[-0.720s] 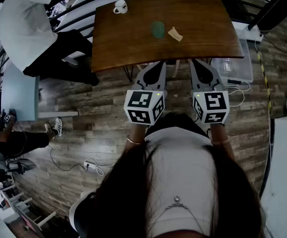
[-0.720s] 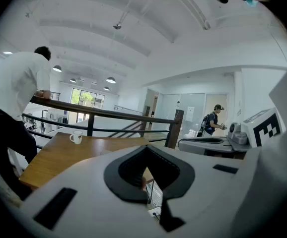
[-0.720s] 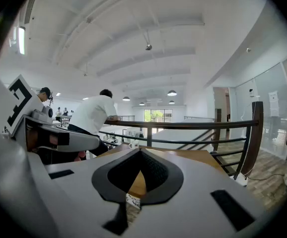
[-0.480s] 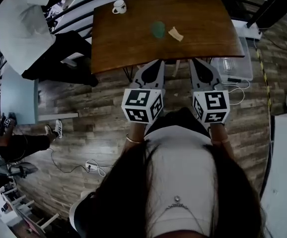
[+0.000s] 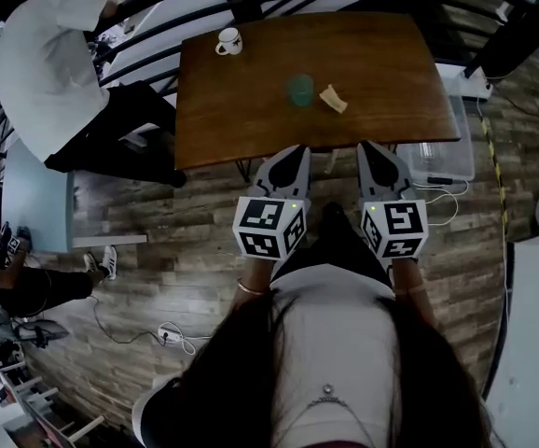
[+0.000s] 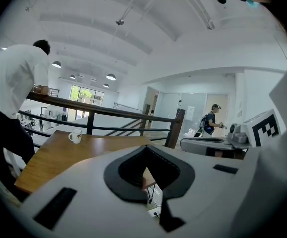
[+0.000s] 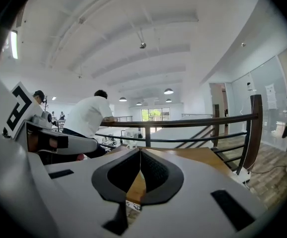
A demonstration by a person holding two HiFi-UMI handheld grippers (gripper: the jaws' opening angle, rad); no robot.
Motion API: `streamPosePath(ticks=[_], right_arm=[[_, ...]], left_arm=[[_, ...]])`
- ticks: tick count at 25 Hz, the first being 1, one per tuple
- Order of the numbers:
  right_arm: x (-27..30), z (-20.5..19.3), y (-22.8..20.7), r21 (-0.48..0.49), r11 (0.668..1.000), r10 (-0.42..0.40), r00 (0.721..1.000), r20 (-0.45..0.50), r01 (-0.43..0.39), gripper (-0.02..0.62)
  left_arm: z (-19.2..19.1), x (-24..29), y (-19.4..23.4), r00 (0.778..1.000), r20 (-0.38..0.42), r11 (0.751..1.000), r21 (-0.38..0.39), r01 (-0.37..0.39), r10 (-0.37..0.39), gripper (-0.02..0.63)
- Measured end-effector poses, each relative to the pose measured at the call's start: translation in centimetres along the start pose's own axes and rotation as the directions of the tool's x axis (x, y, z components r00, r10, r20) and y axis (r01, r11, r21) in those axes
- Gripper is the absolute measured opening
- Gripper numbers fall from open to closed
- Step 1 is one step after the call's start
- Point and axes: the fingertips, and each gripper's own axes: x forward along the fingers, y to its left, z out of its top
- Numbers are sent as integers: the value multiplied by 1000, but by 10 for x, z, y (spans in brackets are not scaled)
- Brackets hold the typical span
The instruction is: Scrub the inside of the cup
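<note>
Head view shows my left gripper (image 5: 298,149) and right gripper (image 5: 366,147) both closed, empty (side by side), at the near edge of the brown wooden table (image 5: 391,54). Farther in stands the small green cup (image 5: 299,90), a tan pad (image 5: 333,99) beside it.

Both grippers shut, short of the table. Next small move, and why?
Probably ease the left gripper forward, jaws opening, toward the green cup. Both it and the right gripper are shut and empty at the table's near edge. The cup and the tan sponge-like piece sit untouched mid-table.
</note>
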Motion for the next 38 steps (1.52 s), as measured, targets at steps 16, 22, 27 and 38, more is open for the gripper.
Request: streamPosePath(ticks=[16, 22, 27, 38], right_arm=[[72, 5, -39, -32, 993, 109, 994, -15, -110, 35], [104, 5, -53, -33, 987, 156, 987, -45, -158, 35], [131, -2, -65, -68, 976, 199, 976, -88, -206, 37], [177, -35, -79, -90, 952, 271, 942, -199, -293, 38]], left_arm=[[-1, 71, 42, 994, -14, 993, -52, -105, 105, 8], [-2, 94, 58, 989, -3, 987, -75, -144, 145, 9], [-9, 117, 73, 986, -7, 981, -101, -167, 167, 9], [-30, 158, 95, 976, -59, 973, -88, -215, 210, 16]])
